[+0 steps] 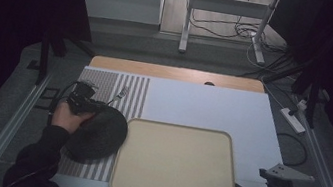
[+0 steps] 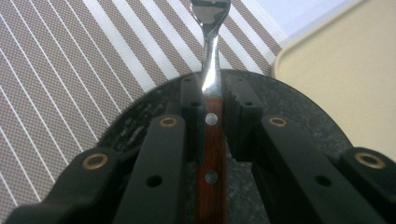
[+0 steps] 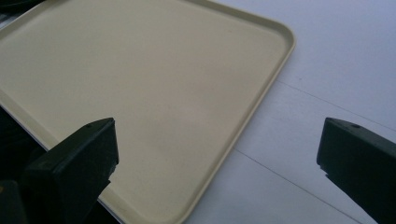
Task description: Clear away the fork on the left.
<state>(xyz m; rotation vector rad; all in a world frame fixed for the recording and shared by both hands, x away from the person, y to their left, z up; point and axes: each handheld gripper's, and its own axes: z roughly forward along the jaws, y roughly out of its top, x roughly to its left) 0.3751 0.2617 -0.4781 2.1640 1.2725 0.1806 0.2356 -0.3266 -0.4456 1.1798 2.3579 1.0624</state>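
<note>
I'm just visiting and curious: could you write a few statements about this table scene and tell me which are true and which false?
1. The left gripper is shut on a wooden-handled utensil. True.
2. The right gripper grips the tray. False: its jaws are open, holding nothing.
3. The tray holds food. False: it is bare.
4. A dark plate lies on a striped mat, left of the tray. True.

Fork [image 2: 211, 70] head runs off the top edge, prongs unseen; its wooden handle disappears between the jaws.
</note>
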